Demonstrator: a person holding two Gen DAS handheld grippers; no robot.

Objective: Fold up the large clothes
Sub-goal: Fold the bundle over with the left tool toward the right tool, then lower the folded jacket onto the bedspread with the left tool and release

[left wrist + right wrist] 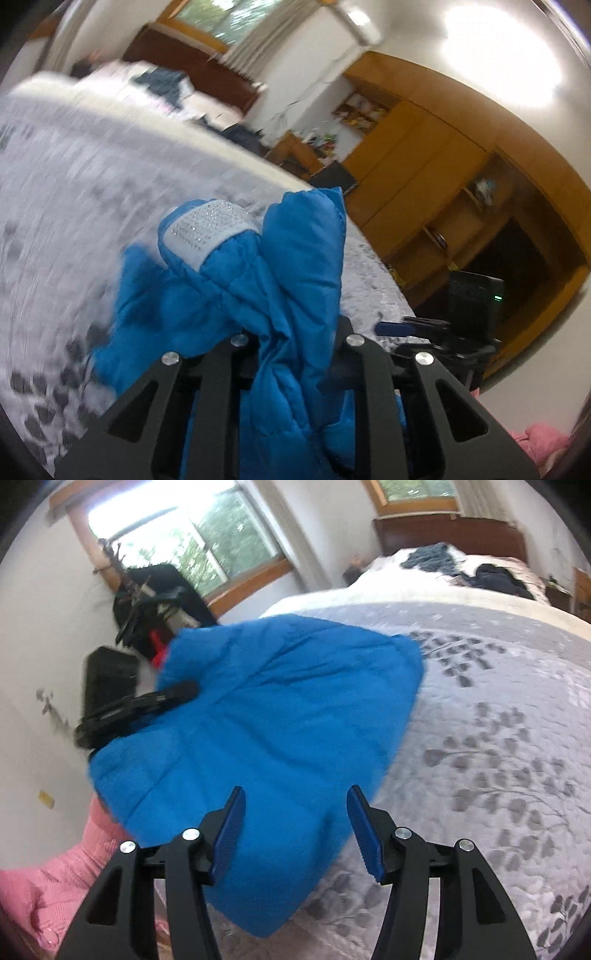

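Observation:
A bright blue padded jacket [258,266] is bunched up over the grey leaf-patterned bed [92,177]. A white rhinestone band [207,229] shows on one fold. My left gripper [295,339] is shut on a fold of the jacket, and the cloth hides its fingertips. In the right wrist view the jacket [280,709] spreads out as a lifted sheet above the bed [498,738], with the left gripper [177,694] holding its far left edge. My right gripper [295,812] is open just over the jacket's near part, and nothing is between its blue pads [229,830].
A pink garment [44,886] lies off the bed's near left side. Dark clothes [495,576] sit near the headboard. Black equipment [159,598] stands under the window. Wooden wardrobes [443,166] line the wall beyond the bed, with a black device [476,302] below them.

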